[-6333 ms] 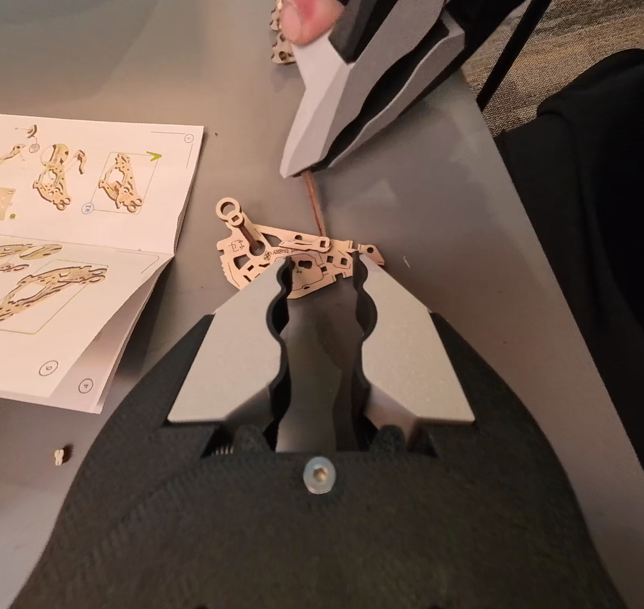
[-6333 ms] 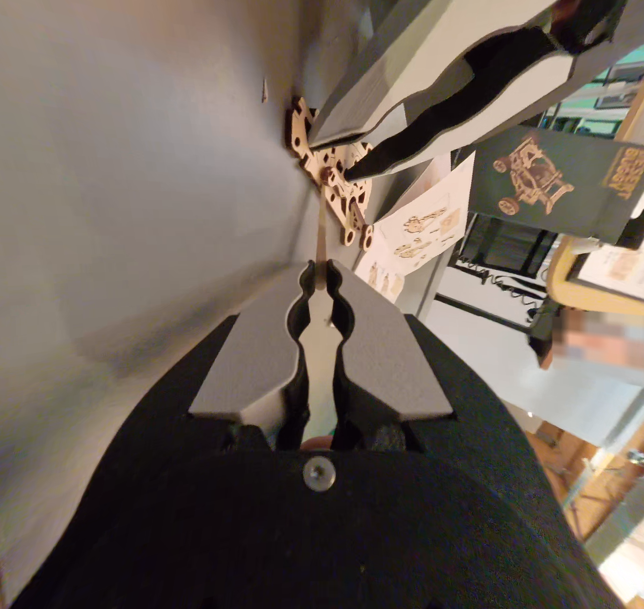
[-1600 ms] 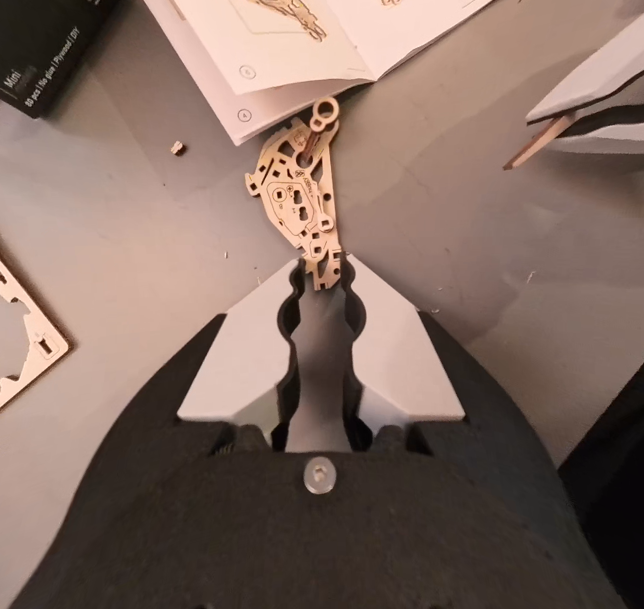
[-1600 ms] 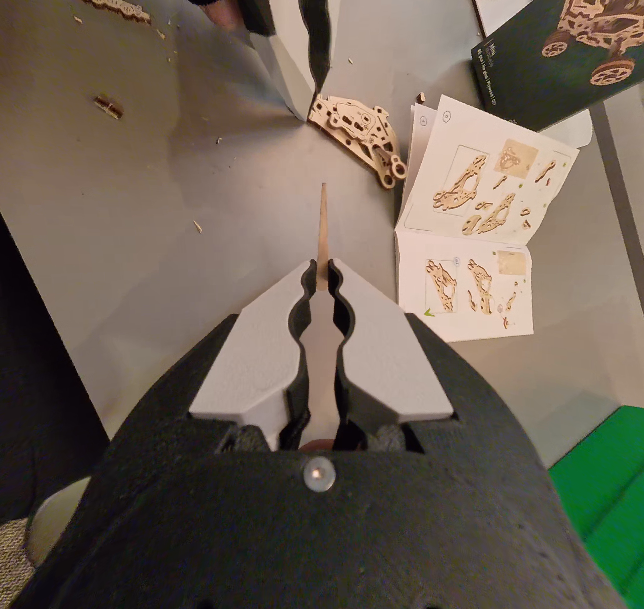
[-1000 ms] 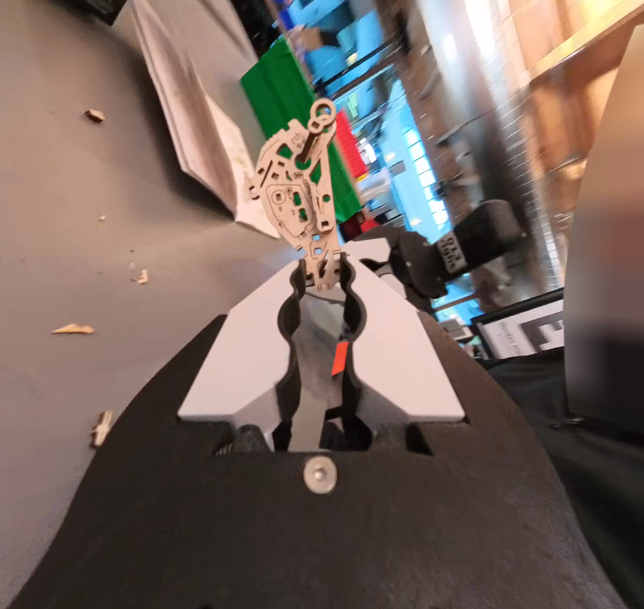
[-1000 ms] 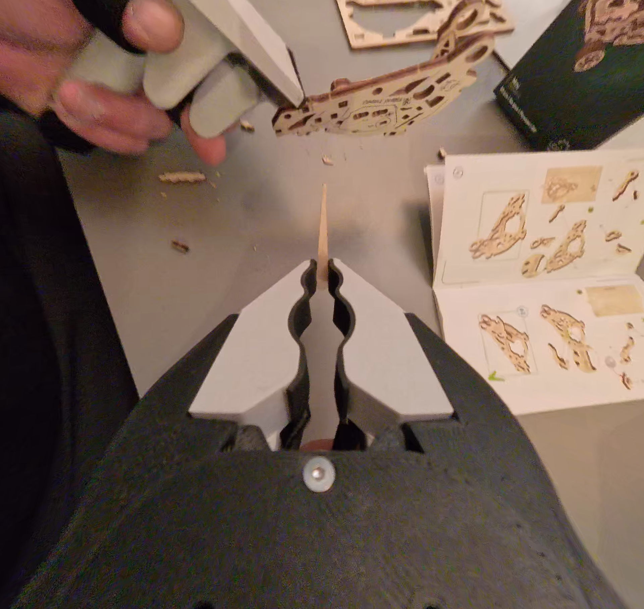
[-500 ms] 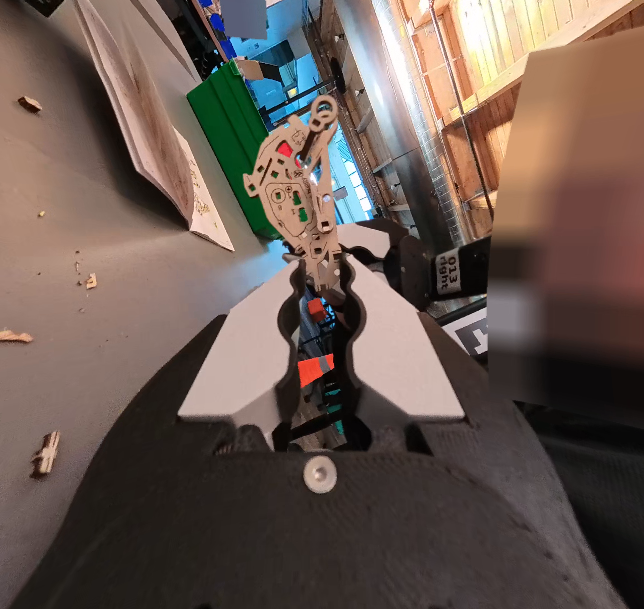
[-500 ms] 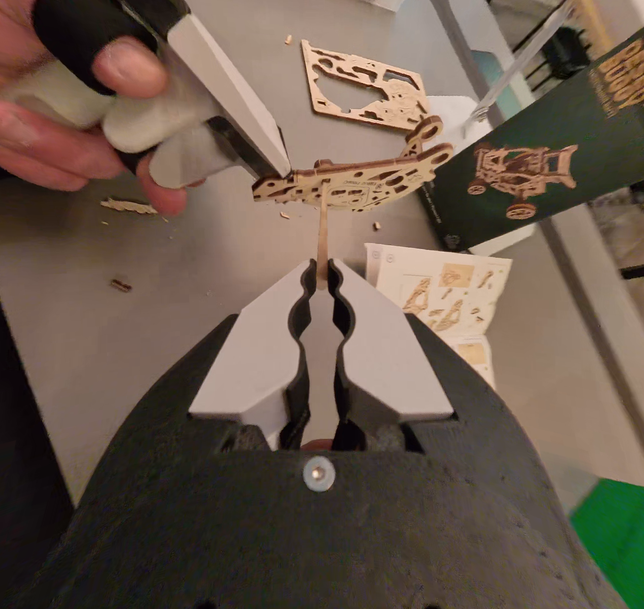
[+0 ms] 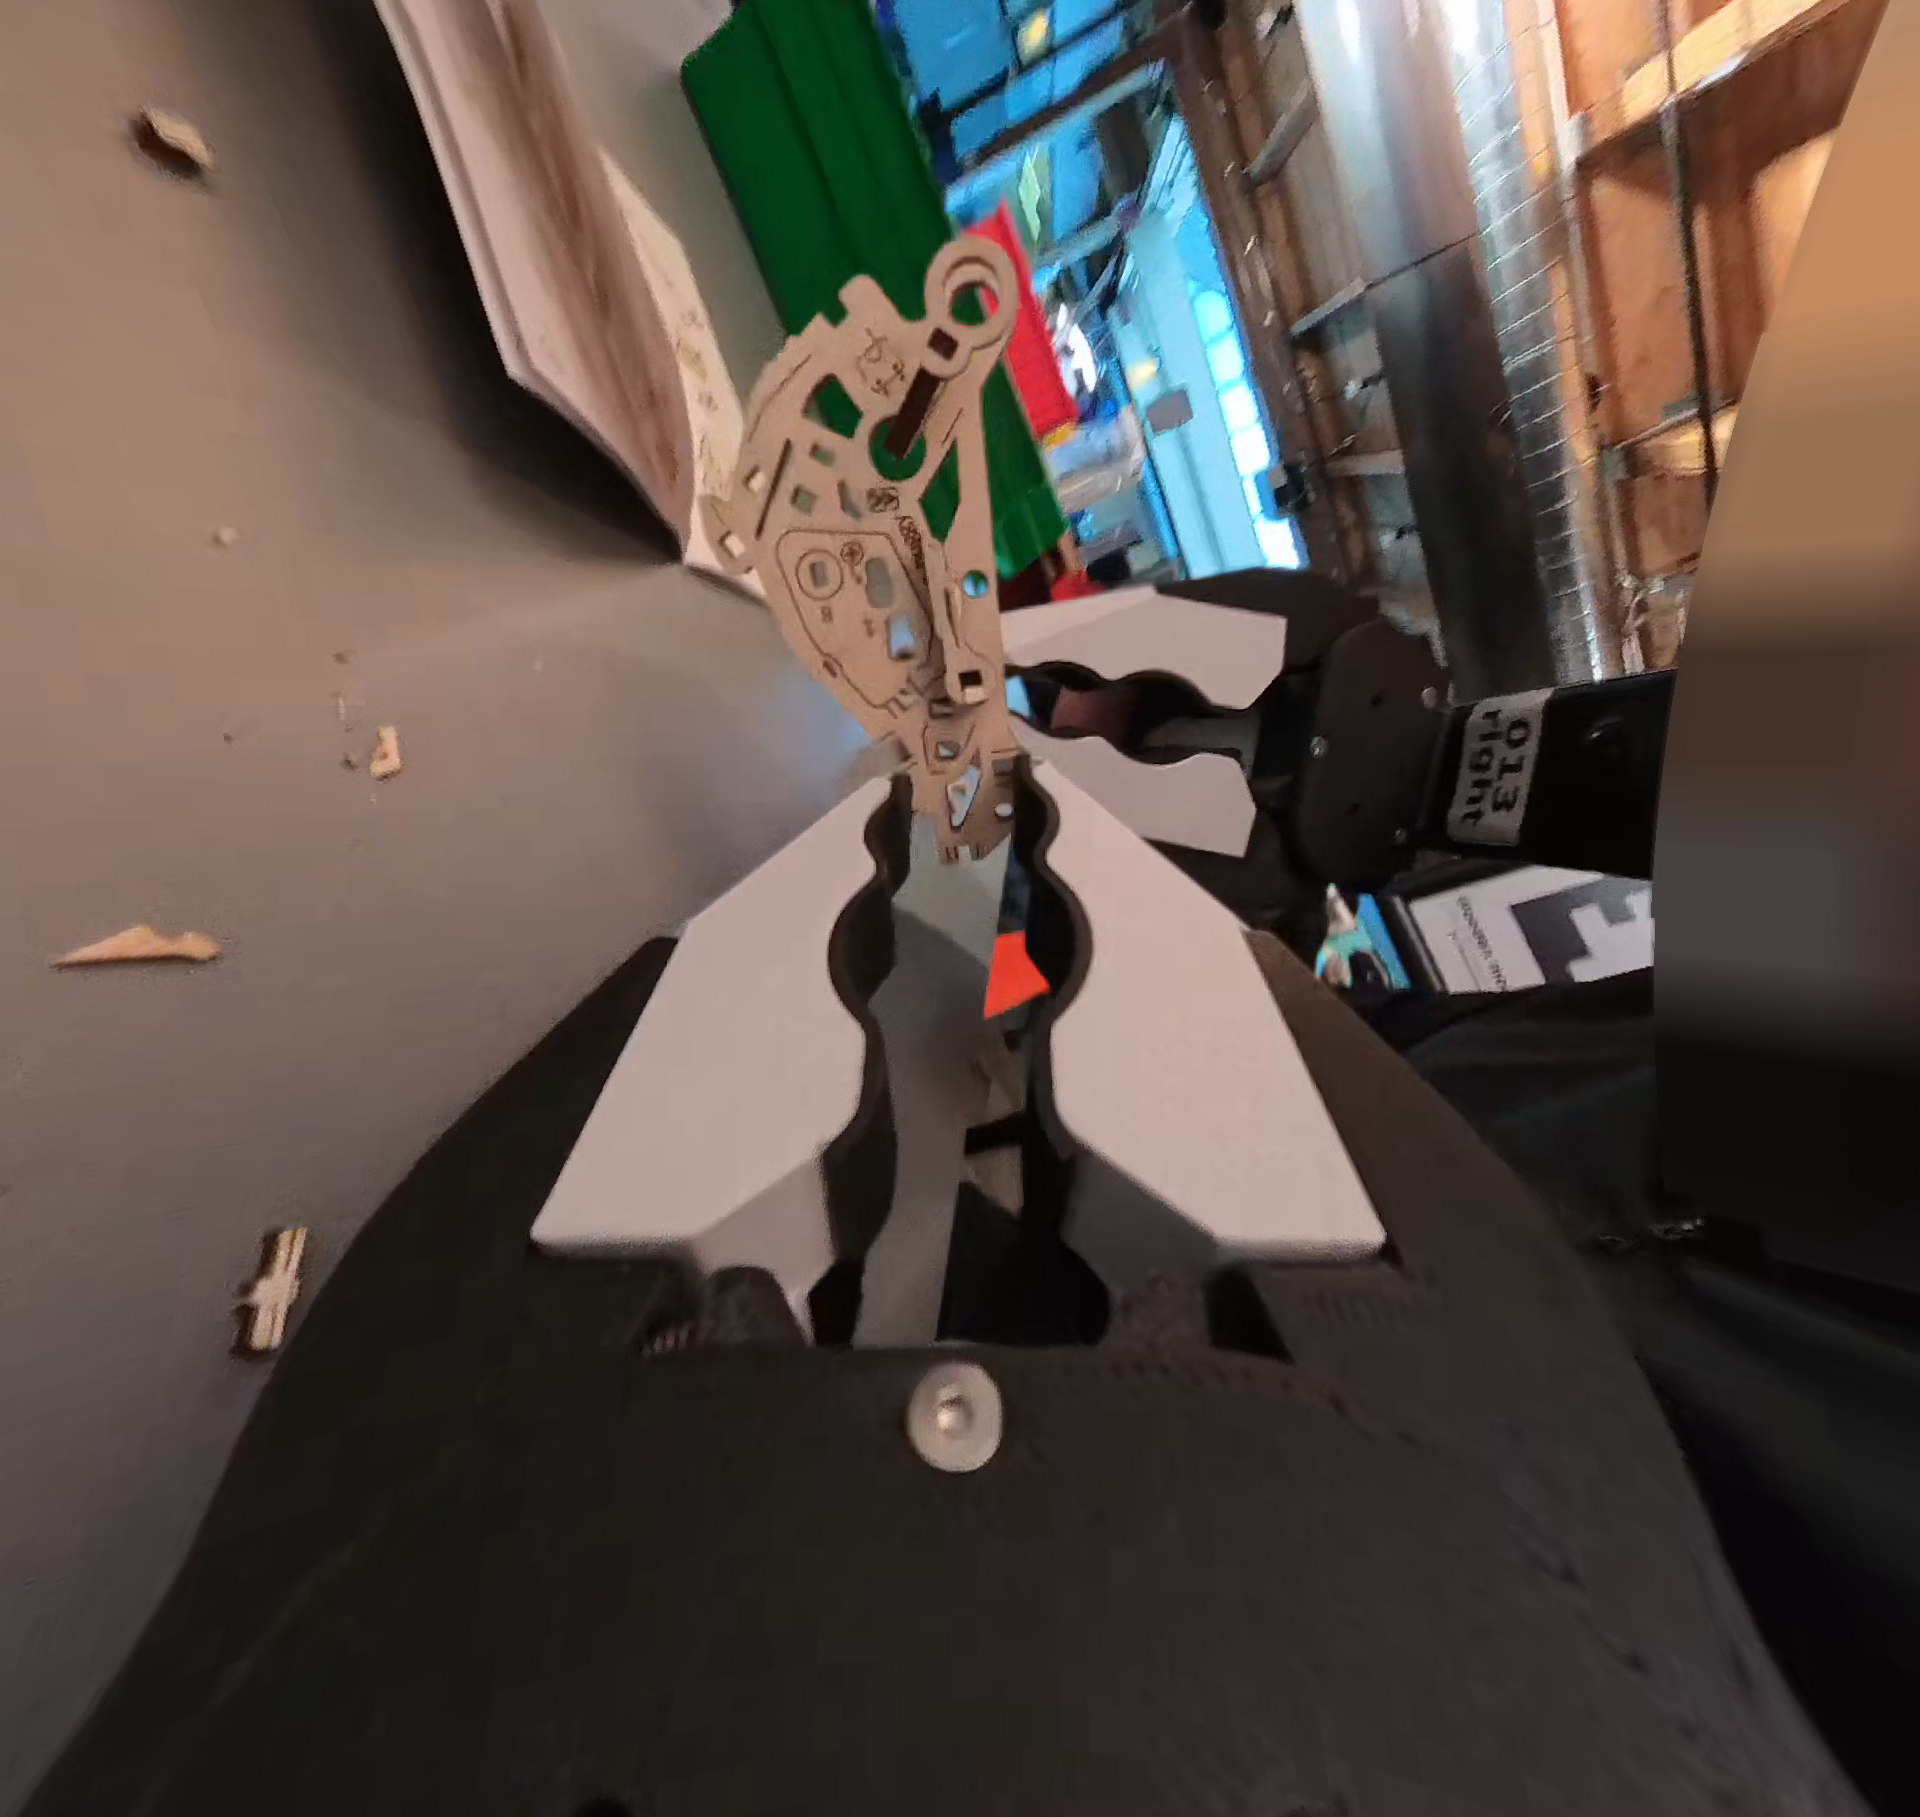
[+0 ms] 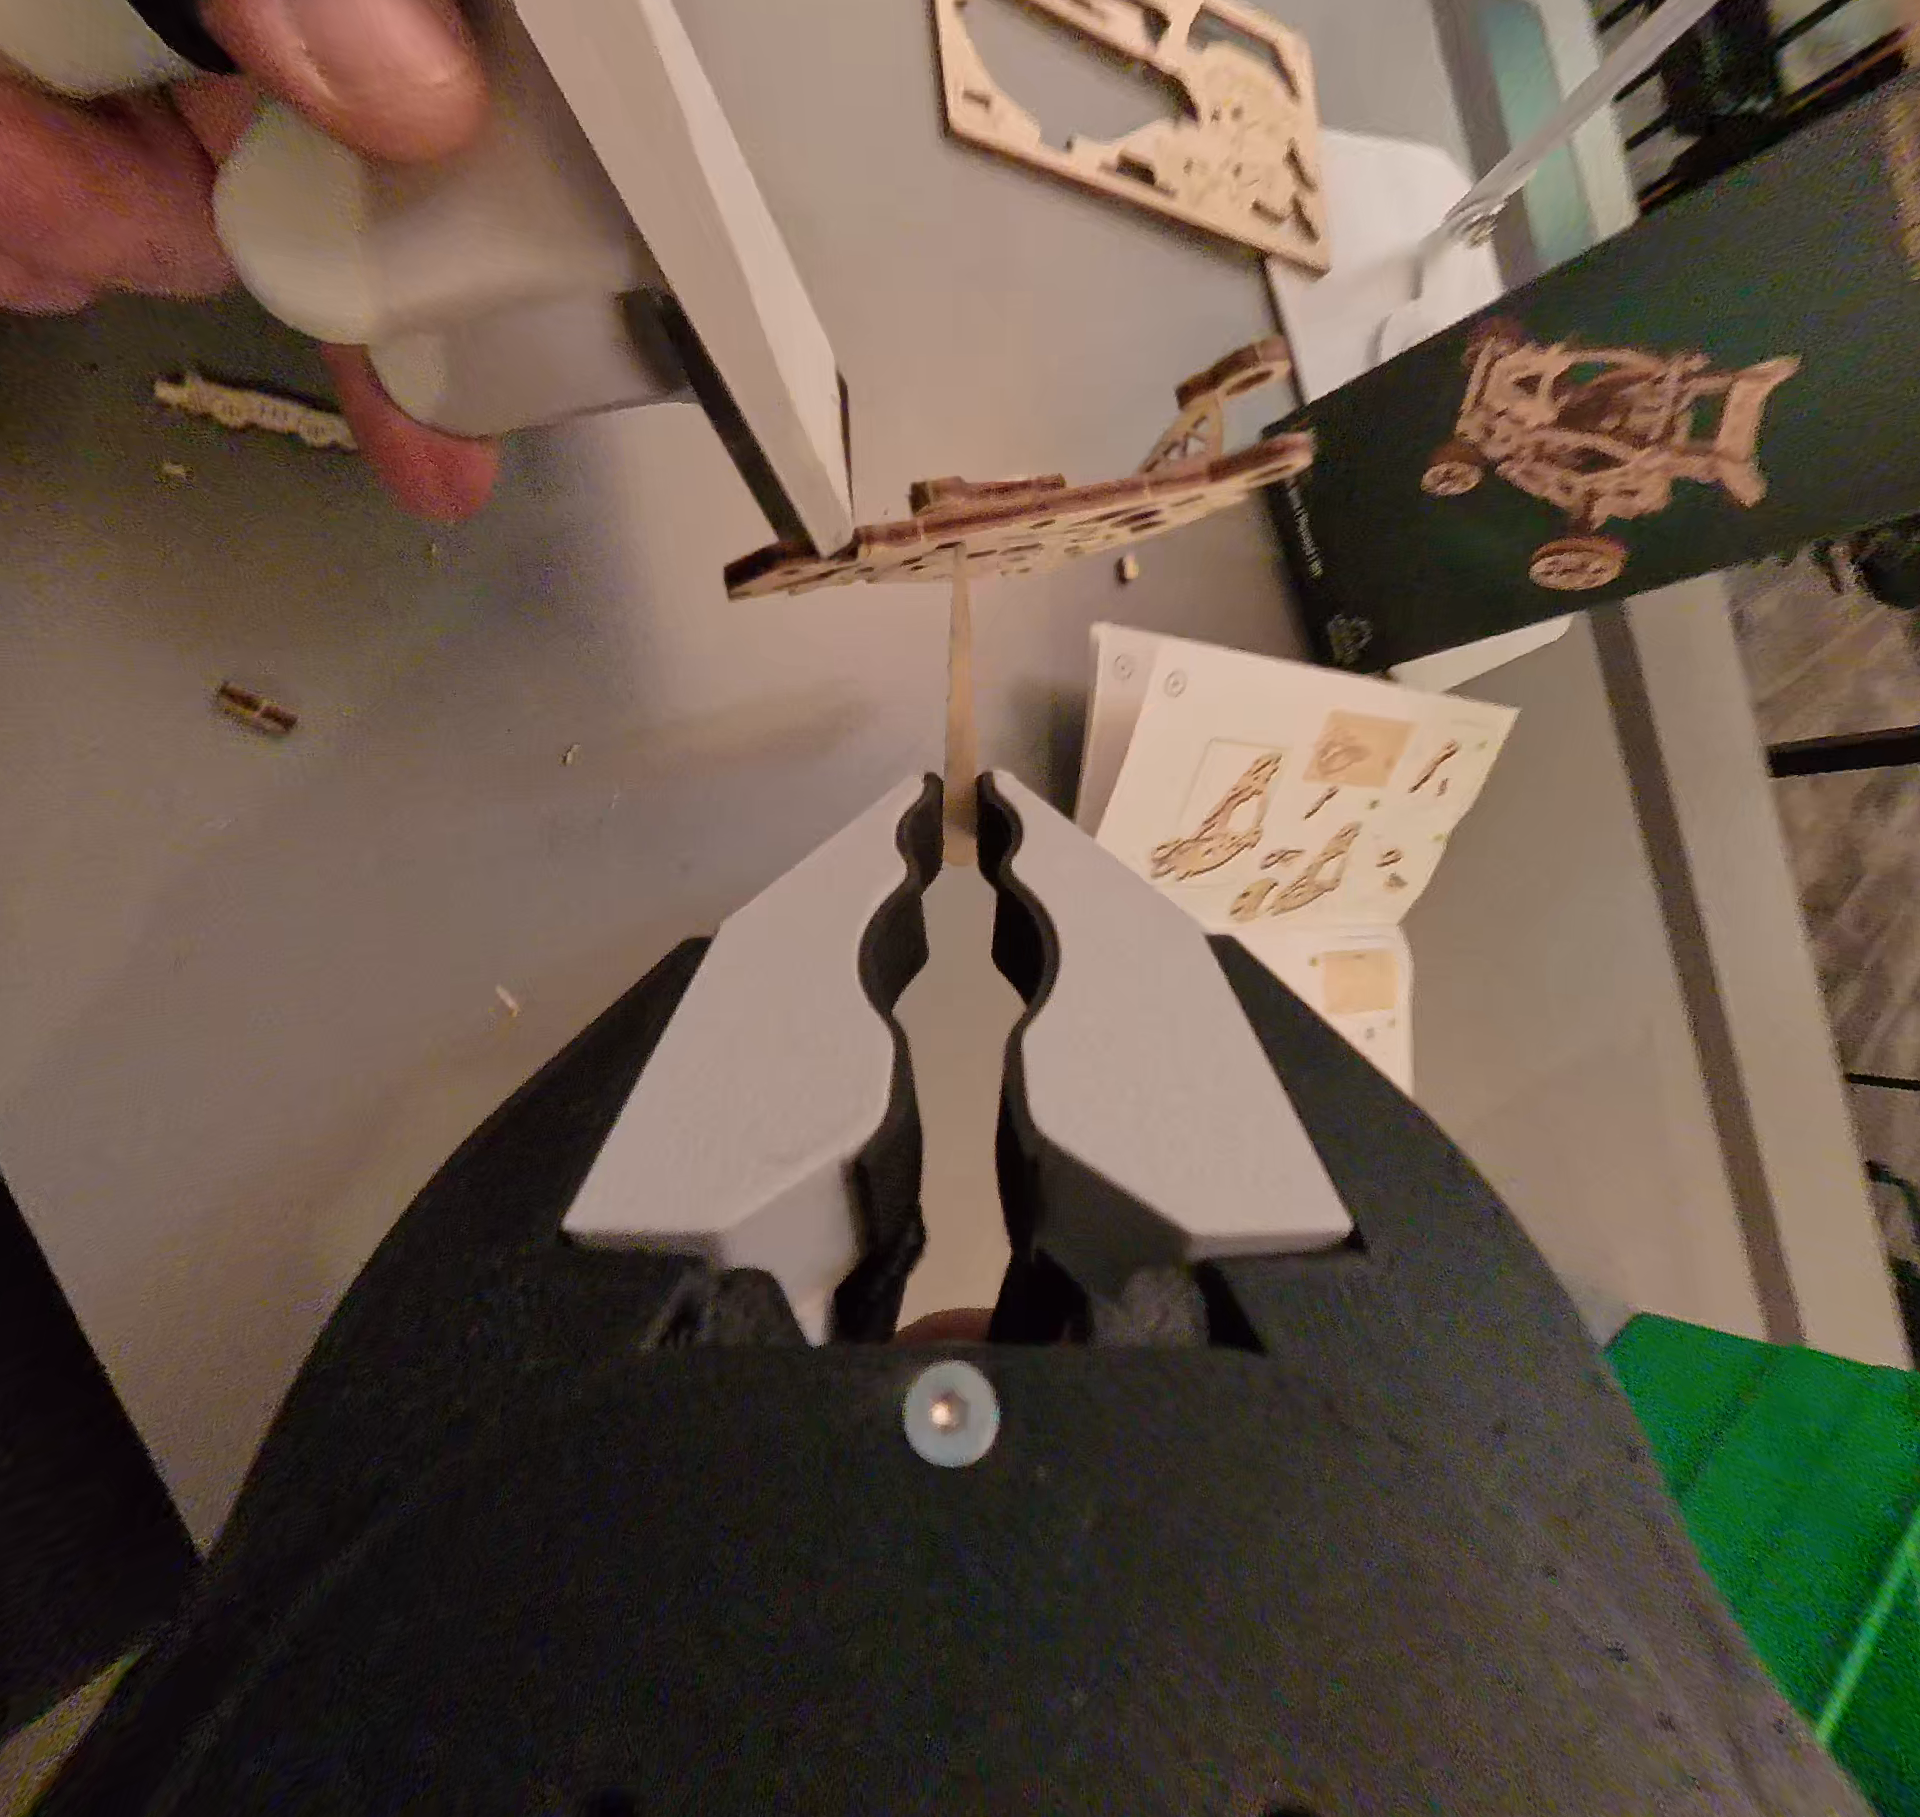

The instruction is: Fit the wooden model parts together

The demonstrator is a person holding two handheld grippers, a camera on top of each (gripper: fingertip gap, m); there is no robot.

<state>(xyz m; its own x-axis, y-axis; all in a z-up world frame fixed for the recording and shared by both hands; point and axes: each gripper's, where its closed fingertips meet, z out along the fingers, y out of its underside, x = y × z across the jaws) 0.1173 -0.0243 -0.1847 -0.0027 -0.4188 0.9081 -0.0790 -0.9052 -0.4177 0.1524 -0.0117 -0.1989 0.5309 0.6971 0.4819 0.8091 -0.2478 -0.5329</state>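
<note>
My left gripper [image 9: 961, 801] is shut on the lower end of a flat wooden model piece with many cut-outs [image 9: 883, 541] and holds it up in the air above the grey table [image 9: 312, 624]. My right gripper [image 10: 958, 801] is shut on a thin wooden stick [image 10: 958, 707]. The stick's far tip touches the underside of the model piece [image 10: 1039, 531], which the left gripper's fingers [image 10: 707, 240] hold edge-on. The right gripper also shows behind the piece in the left wrist view [image 9: 1132, 707].
An open instruction booklet [image 10: 1299, 811], a dark box with a model picture [image 10: 1610, 437] and a punched-out wooden sheet [image 10: 1122, 74] lie on the table [image 10: 416, 832]. Small wood scraps [image 10: 255, 707] are scattered about. A person's hand [image 10: 208, 105] grips the left tool. Some 5 centimeters of space lies between my two pairs of fingers.
The left gripper lifted the model piece off the table and turned it on edge. The right gripper brought the stick up until its tip met the piece.
</note>
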